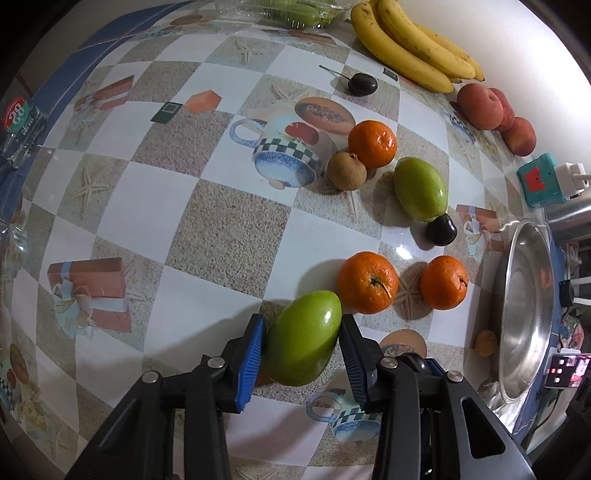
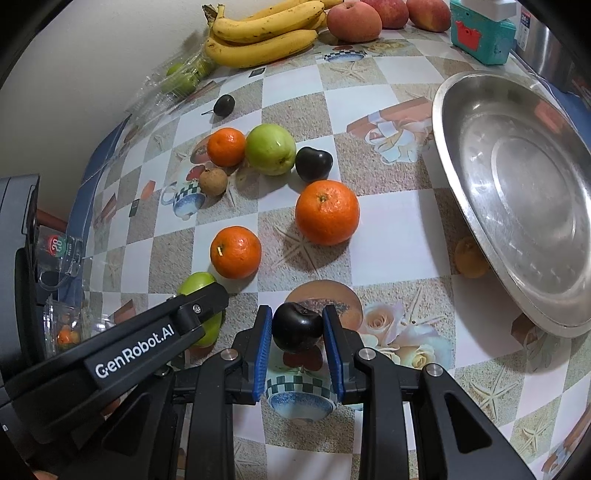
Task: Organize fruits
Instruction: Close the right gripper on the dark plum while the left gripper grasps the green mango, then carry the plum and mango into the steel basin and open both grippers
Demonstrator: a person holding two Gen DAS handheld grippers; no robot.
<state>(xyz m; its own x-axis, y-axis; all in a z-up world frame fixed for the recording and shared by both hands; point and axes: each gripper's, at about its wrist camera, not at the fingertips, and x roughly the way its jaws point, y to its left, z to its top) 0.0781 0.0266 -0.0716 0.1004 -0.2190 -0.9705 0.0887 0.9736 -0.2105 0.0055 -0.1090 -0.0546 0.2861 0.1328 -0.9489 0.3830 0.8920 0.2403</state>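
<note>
My left gripper (image 1: pixel 301 343) is shut on a green fruit (image 1: pixel 303 338) just above the table; it also shows in the right wrist view (image 2: pixel 201 291), partly hidden by the left gripper's arm. My right gripper (image 2: pixel 297 328) is shut on a dark cherry-like fruit (image 2: pixel 296 326). Loose on the table are three oranges (image 1: pixel 367 282) (image 1: pixel 443 282) (image 1: pixel 372 143), another green fruit (image 1: pixel 420 189), a brown round fruit (image 1: pixel 346 171) and two dark fruits (image 1: pixel 441 230) (image 1: pixel 362 84). A steel bowl (image 2: pixel 517 192) stands empty at the right.
Bananas (image 1: pixel 413 48) and red apples (image 1: pixel 495 114) lie at the back by the wall. A clear box of green fruit (image 1: pixel 291 11) is at the back left. A teal power strip (image 1: pixel 543 181) sits behind the bowl. A small orange fruit (image 2: pixel 469 258) lies by the bowl's rim.
</note>
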